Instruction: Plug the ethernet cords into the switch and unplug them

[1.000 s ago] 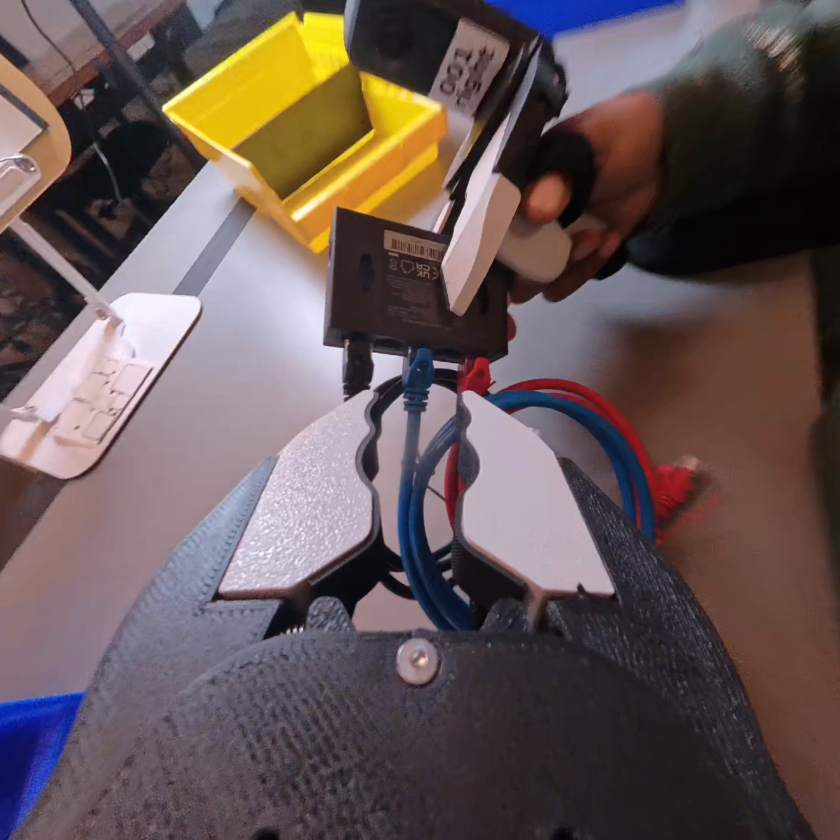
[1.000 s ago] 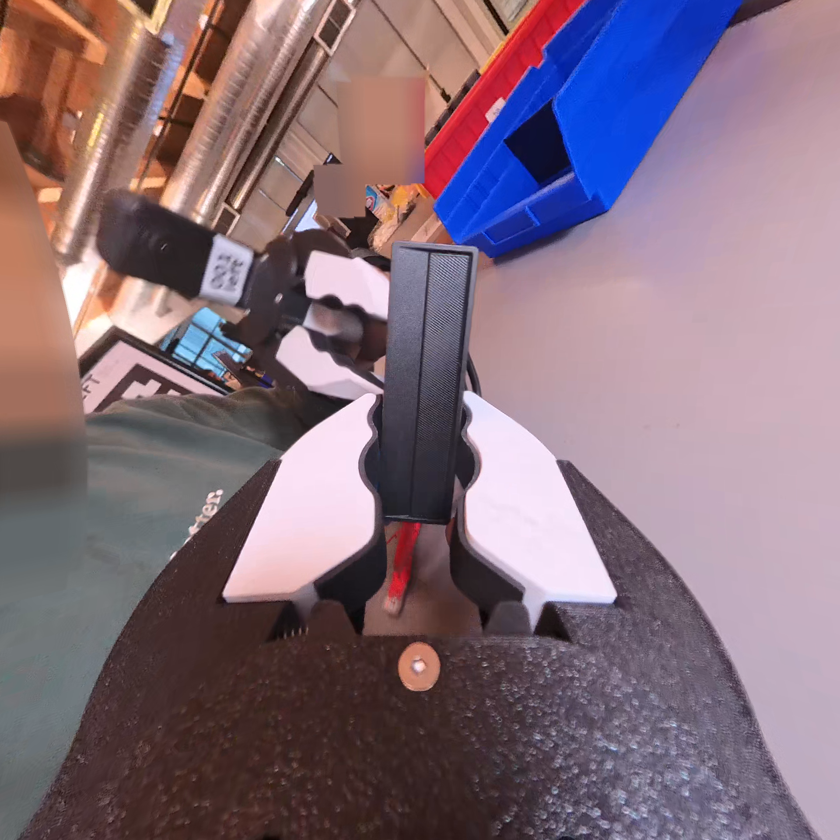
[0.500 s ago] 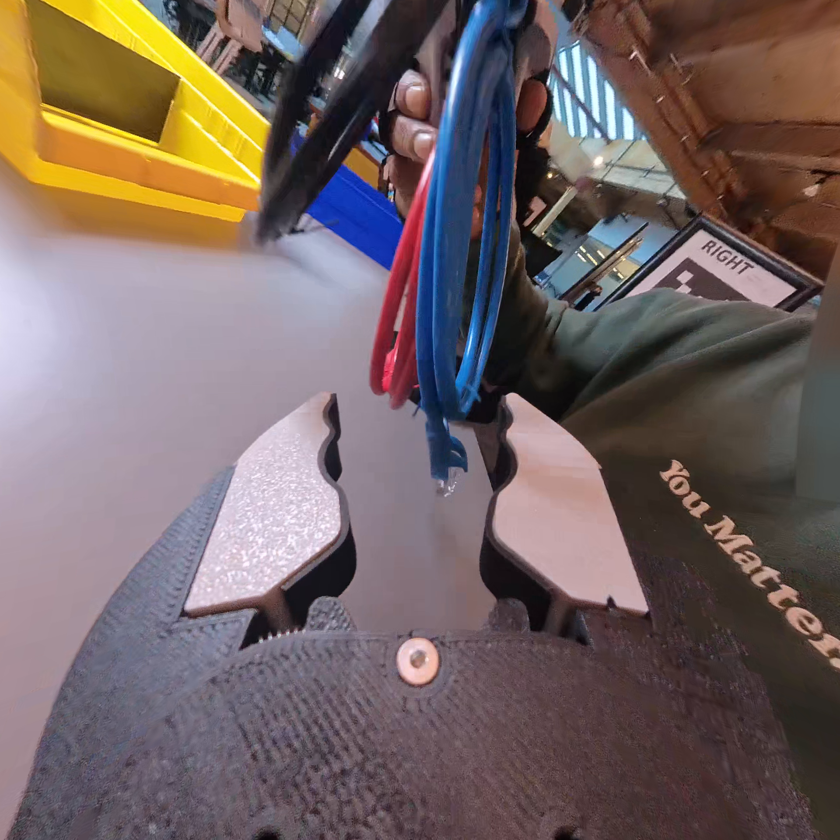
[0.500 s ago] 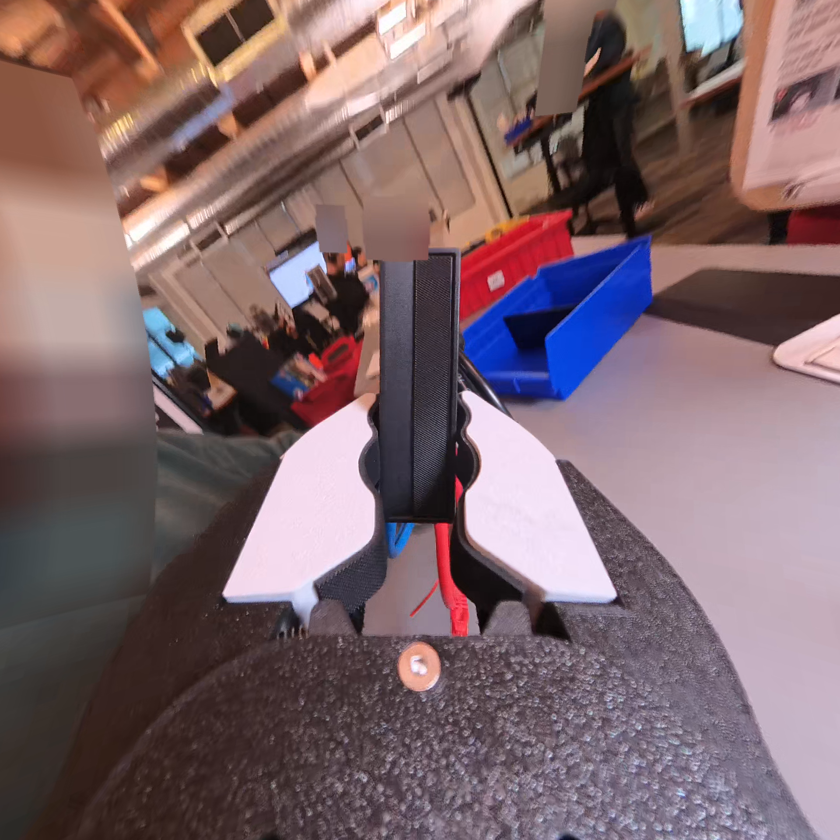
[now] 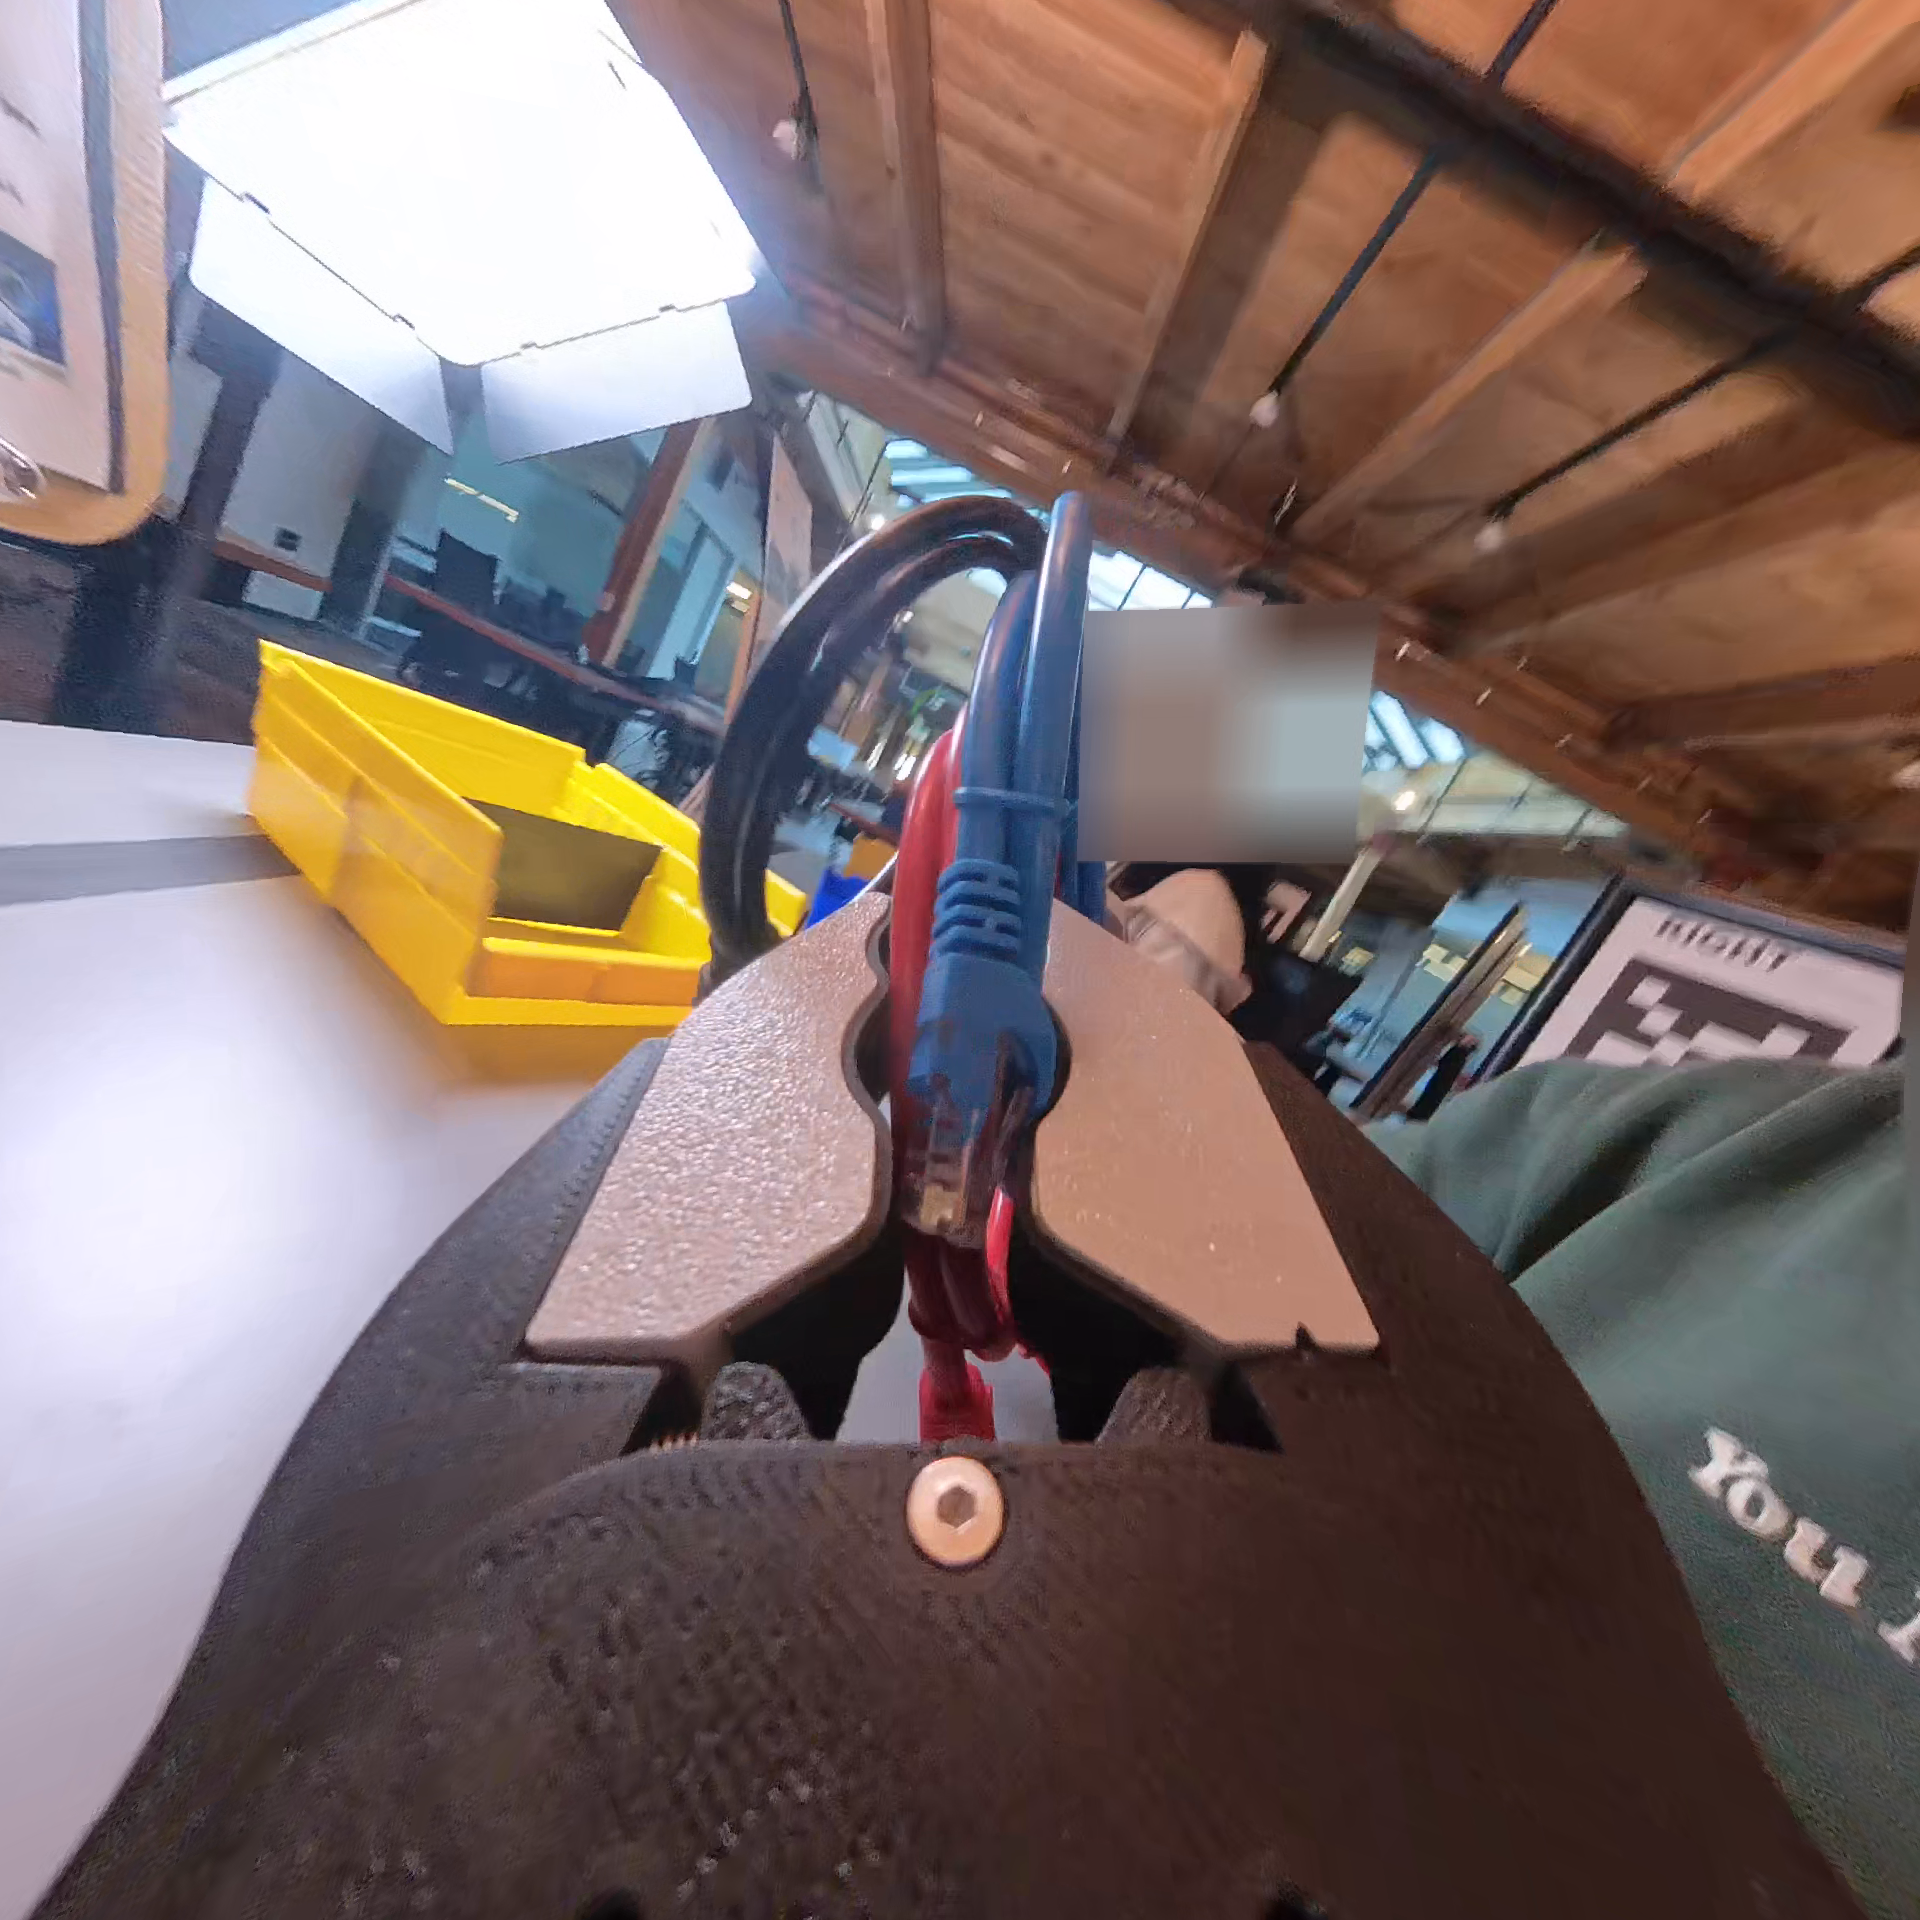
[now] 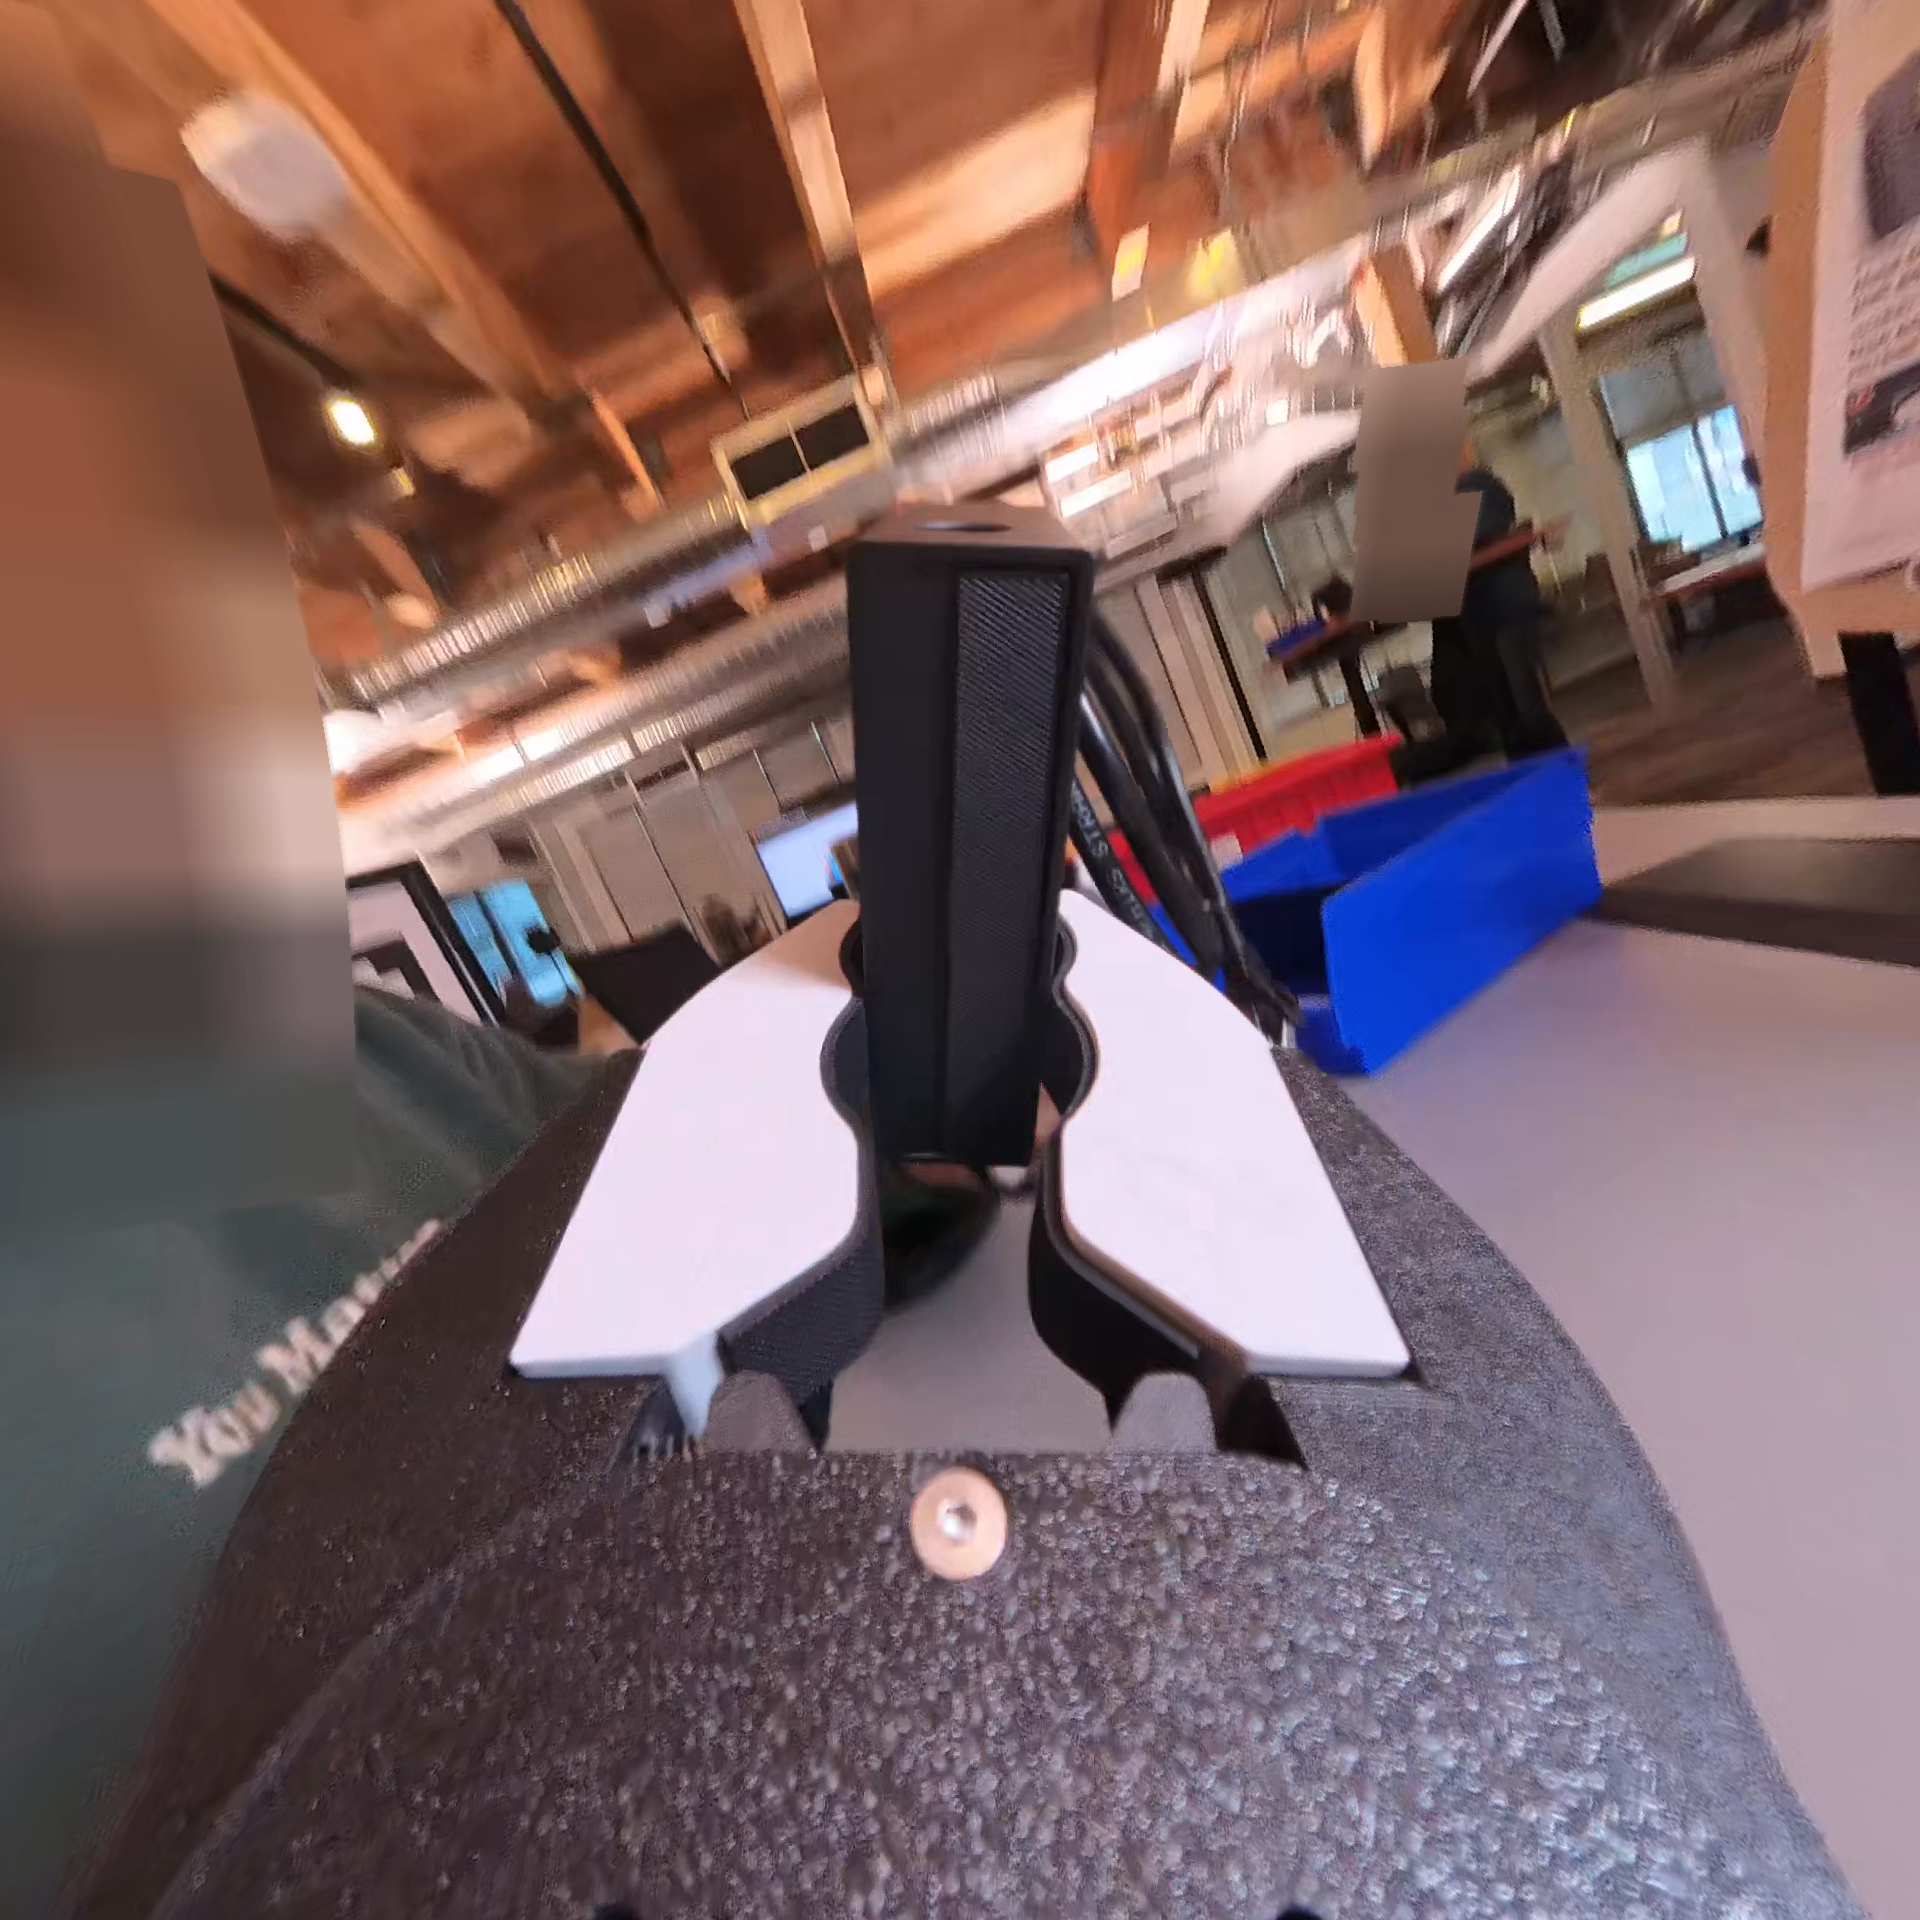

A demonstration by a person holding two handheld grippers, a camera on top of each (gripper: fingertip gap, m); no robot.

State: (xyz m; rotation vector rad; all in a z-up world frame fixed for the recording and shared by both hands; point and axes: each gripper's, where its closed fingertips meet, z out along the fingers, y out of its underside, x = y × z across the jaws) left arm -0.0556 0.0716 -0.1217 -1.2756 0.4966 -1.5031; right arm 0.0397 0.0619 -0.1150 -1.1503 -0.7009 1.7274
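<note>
My left gripper point(image 5: 961, 987) is shut on a bundle of ethernet cords, held up off the table. The blue cord's plug point(image 5: 971, 1049) sits between the pads with its clear tip pointing back at the camera. The red cord point(image 5: 925, 862) runs beside it and its red plug point(image 5: 951, 1392) hangs below the pads. A black cord point(image 5: 790, 686) loops up on the left. My right gripper point(image 6: 961, 945) is shut on the black switch point(image 6: 961, 831), held upright on edge above the table. Black cords point(image 6: 1153, 821) hang off its right side.
A yellow bin point(image 5: 457, 842) stands on the grey table point(image 5: 156, 1091) to the left in the left wrist view. A blue bin point(image 6: 1444, 894) and a red bin point(image 6: 1309, 779) stand on the table point(image 6: 1662, 1143) to the right in the right wrist view. A person's green sleeve point(image 5: 1714, 1247) is close by. Spacing between my two grippers at the tips: around 10 centimetres.
My left gripper was open below the hanging blue plug; it has closed on the blue and red cords. Both grippers have tilted up. The red and blue cords are gone from under the switch.
</note>
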